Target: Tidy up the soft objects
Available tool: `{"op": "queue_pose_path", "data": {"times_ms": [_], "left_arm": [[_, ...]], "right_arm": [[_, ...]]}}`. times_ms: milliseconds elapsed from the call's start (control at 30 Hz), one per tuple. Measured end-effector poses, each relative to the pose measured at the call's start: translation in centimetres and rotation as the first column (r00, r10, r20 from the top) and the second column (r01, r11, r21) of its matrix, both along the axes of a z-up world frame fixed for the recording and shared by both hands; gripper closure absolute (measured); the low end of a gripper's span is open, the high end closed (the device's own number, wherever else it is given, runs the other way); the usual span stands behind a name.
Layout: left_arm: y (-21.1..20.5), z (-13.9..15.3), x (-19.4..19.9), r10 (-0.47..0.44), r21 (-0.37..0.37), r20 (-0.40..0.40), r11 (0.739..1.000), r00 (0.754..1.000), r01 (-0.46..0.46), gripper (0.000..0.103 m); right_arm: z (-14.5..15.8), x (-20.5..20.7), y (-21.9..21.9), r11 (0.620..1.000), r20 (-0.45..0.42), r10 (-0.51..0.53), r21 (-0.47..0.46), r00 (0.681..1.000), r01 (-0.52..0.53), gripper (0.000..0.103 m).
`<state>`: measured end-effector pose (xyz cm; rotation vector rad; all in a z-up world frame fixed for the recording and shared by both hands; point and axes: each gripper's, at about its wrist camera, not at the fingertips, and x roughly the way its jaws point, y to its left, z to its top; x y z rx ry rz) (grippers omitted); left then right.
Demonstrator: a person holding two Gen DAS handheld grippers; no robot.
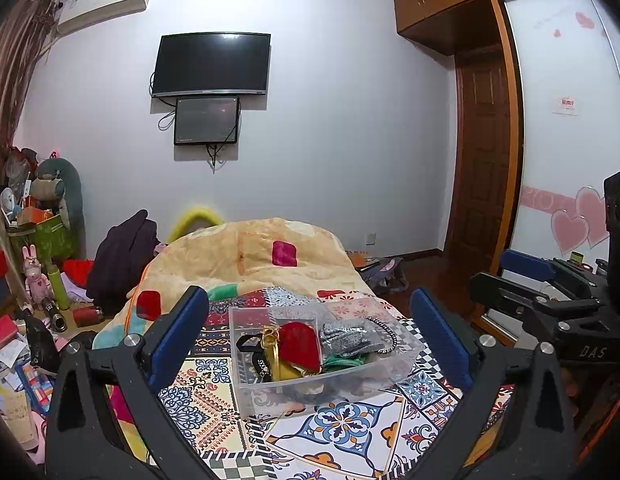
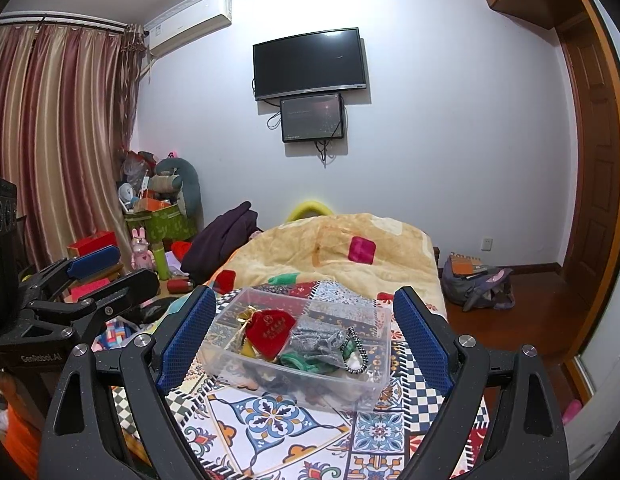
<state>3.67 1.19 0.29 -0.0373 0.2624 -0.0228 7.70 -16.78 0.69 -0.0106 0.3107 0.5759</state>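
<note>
I see the clear bin (image 1: 322, 356) low and centre in both views, sitting on the patterned cloth (image 1: 350, 432) that covers the near end of the bed (image 1: 262, 256). Inside it, a red pouch (image 1: 300, 340) lies near the middle with gold writing on it that I cannot read; in the right view (image 2: 270, 332) the print is plainer but still too small. Beside it lie a grey glittery pouch (image 1: 346, 338), a green fabric piece (image 1: 342, 360), a yellow pouch (image 1: 286, 370), a black-and-white cord (image 2: 360, 354) draped toward the bin's right wall, and dark items at the lower left that I cannot make out.

My left gripper (image 1: 310, 344) has its jaws wide apart, framing the bin from in front, holding nothing and touching nothing. My right gripper (image 2: 304, 336) is likewise spread wide, empty, with the bin between its blue pads (image 2: 186, 332) in the picture.

At the right edge of the left view the other gripper's body reads "DAS"; at the left edge of the right view the other one reads "GenRobot.AI".

Farther up the frame, a peach blanket (image 2: 350, 248) is heaped on the bed. On the wall at upper centre hangs a dark TV (image 1: 212, 64) with a smaller screen (image 1: 207, 121) just under it; the TV's bezel logo is too small to read.
</note>
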Motion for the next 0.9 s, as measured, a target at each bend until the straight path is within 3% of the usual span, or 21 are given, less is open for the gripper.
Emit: {"op": "queue_pose_path", "data": {"times_ms": [367, 533, 900], "left_arm": [[-0.03, 0.18, -0.04, 0.000, 0.002, 0.005, 1.000, 1.000, 0.000, 0.000], [0.11, 0.15, 0.11, -0.001, -0.008, 0.000, 1.000, 1.000, 0.001, 0.000], [0.44, 0.12, 0.21, -0.006, -0.020, -0.008, 1.000, 1.000, 0.006, 0.000]], "right_arm": [[0.13, -0.12, 0.09, 1.000, 0.000, -0.001, 0.000, 1.000, 0.001, 0.013], [0.33, -0.23, 0.10, 1.000, -0.002, -0.004, 0.008, 1.000, 0.004, 0.002], [0.36, 0.20, -0.09, 0.999, -0.013, -0.031, 0.017, 0.999, 0.031, 0.000]]}}
